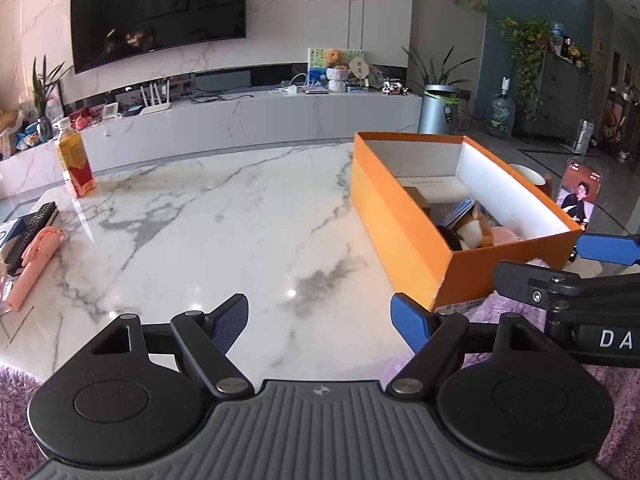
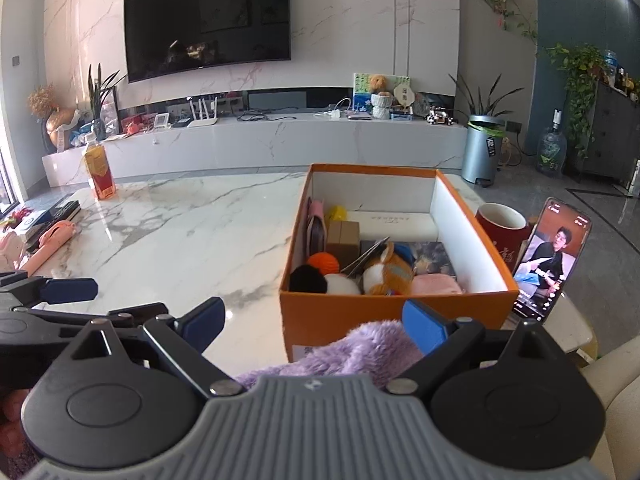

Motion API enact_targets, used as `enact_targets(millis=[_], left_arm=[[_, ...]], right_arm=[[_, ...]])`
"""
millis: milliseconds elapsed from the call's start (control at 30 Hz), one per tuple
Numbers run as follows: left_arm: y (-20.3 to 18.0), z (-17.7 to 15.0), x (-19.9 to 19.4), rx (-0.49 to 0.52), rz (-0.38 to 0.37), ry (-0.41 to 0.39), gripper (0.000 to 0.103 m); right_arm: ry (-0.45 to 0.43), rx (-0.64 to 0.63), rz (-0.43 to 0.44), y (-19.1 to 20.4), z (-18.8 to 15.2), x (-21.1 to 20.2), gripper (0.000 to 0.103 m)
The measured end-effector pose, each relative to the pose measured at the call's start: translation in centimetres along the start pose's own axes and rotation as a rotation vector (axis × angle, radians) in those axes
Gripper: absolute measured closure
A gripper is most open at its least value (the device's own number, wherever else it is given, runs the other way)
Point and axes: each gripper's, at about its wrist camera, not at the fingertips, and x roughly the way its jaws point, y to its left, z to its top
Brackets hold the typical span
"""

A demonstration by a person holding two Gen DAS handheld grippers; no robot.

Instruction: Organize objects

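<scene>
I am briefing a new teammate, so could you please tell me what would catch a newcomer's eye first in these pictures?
First the open orange cardboard box on the right of the white marble table, packed with small things such as an orange yarn ball. Right of it a lit smartphone leans upright by a red mug. At the far left edge stands a yellow-and-red drink bottle.

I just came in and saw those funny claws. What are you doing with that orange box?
A person is tidying up with a gripper in each hand. The orange box on the marble table already holds small things, like pom-pom balls and a plush toy. Right now the left gripper and right gripper are both open and hold nothing. A bottle and pink thing remain outside.
</scene>
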Motion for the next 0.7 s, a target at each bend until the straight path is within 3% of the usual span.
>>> enact_targets(millis=[700], left_arm=[[0.7, -0.3, -0.7, -0.011, 0.021, -0.006, 0.01]], right_arm=[[-0.01, -0.042, -0.012, 1.5, -0.5, -0.4, 0.007]])
